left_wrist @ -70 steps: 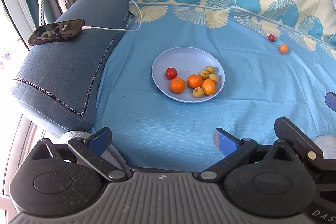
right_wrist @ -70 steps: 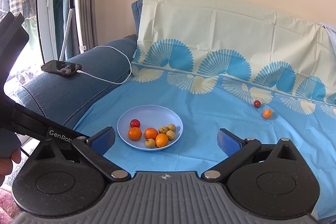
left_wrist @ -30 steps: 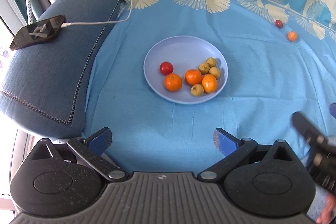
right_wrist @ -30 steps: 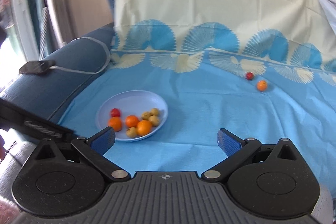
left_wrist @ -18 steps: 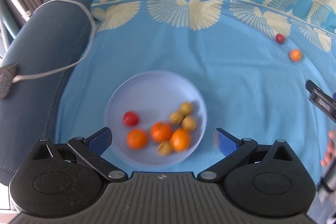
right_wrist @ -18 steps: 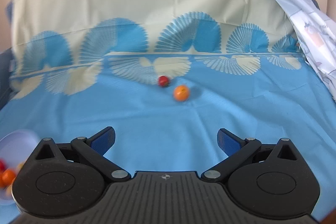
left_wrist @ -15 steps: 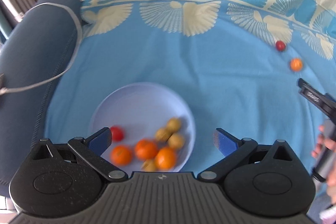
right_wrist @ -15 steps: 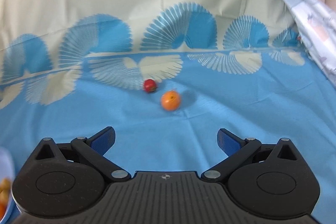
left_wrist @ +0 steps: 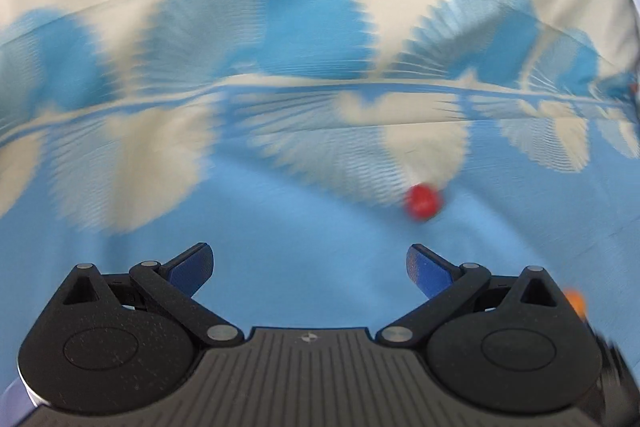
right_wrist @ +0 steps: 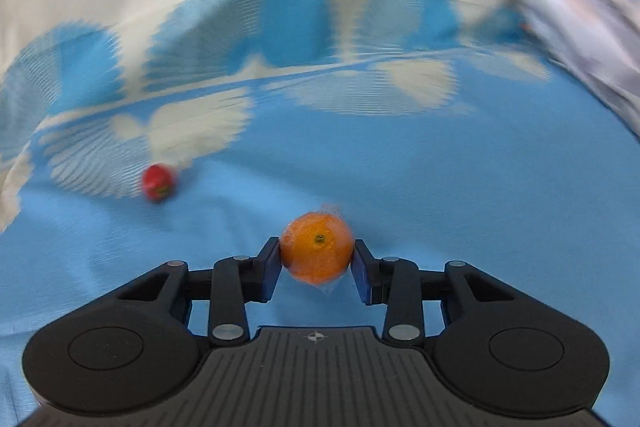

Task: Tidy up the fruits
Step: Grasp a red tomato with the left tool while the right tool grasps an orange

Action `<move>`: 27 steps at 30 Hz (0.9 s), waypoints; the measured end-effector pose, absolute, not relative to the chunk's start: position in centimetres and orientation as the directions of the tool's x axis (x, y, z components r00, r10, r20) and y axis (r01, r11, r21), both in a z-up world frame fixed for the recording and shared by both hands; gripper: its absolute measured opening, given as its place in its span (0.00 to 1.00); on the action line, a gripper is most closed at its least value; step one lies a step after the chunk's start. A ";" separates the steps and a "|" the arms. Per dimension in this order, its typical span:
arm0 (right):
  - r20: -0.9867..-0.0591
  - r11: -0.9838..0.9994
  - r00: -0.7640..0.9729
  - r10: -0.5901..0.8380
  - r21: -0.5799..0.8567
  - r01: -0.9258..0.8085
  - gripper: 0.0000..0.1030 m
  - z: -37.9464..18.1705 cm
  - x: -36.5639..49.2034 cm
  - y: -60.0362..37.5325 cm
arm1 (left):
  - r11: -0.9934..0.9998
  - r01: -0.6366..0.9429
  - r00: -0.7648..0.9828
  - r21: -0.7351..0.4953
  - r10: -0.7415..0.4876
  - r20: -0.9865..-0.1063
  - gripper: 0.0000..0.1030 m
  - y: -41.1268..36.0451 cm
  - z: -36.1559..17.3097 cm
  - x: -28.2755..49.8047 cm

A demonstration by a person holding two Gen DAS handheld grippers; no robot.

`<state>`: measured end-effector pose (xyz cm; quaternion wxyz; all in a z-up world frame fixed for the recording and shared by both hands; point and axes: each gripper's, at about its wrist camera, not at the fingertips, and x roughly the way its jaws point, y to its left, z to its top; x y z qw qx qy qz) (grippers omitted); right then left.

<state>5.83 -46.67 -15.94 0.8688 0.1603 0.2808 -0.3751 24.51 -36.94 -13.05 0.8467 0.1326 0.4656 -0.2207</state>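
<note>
Where right-wrist view alone reveals: clamped orange.

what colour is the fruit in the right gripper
Orange, clearest in the right wrist view.

Clamped orange; blurry, seemingly loose red fruit

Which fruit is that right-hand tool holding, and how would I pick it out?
Start at the blue cloth with pale fan shapes, then follow the right gripper to its blue fingers. Pinched between them is an orange fruit, apparently in clear wrap. The one other fruit nearby, the red fruit, is smaller and lies loose on the cloth.
</note>
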 end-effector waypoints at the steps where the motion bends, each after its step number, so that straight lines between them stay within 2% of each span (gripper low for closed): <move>1: -0.597 0.635 0.539 -0.594 0.064 0.770 0.38 -15.8 4.5 -46.9 | 0.856 0.517 0.447 0.012 -0.258 -0.856 1.00 -38.8 -14.3 25.0; 4: -0.596 0.606 0.497 -0.630 0.021 0.795 0.38 -16.8 3.5 -48.8 | 0.842 0.539 0.407 0.019 -0.241 -0.881 1.00 -42.8 -17.6 26.3; 7: -0.618 0.576 0.501 -0.605 0.095 0.812 0.38 -17.3 3.1 -50.6 | 0.846 0.531 0.401 0.047 -0.201 -0.894 1.00 -45.1 -20.0 27.4; 12: -0.612 0.583 0.512 -0.603 0.099 0.806 0.41 -17.5 3.4 -50.9 | 0.841 0.535 0.400 0.079 -0.170 -0.901 1.00 -46.7 -22.0 28.3; 13: -0.615 0.589 0.514 -0.597 0.098 0.802 0.49 -17.7 3.5 -50.9 | 0.840 0.536 0.403 0.087 -0.164 -0.900 1.00 -46.9 -22.3 28.4; 14: -0.610 0.604 0.525 -0.594 0.094 0.792 0.62 -17.8 3.7 -50.8 | 0.840 0.536 0.409 0.085 -0.170 -0.896 1.00 -47.0 -22.4 28.3; 15: -0.606 0.614 0.530 -0.593 0.084 0.785 0.84 -17.9 4.0 -50.5 | 0.838 0.538 0.413 0.086 -0.173 -0.894 1.00 -47.1 -22.5 28.3; 16: -0.611 0.613 0.518 -0.598 0.067 0.787 0.92 -18.0 4.3 -50.4 | 0.838 0.539 0.413 0.088 -0.172 -0.894 1.00 -47.2 -22.5 28.3; 19: -0.616 0.594 0.480 -0.625 0.026 0.804 0.95 -18.7 4.9 -50.2 | 0.839 0.538 0.408 0.082 -0.174 -0.896 1.00 -47.3 -22.6 28.5; 27: -0.613 0.586 0.475 -0.631 0.024 0.810 0.96 -18.8 5.0 -50.3 | 0.838 0.541 0.416 0.078 -0.186 -0.890 1.00 -47.1 -22.6 28.2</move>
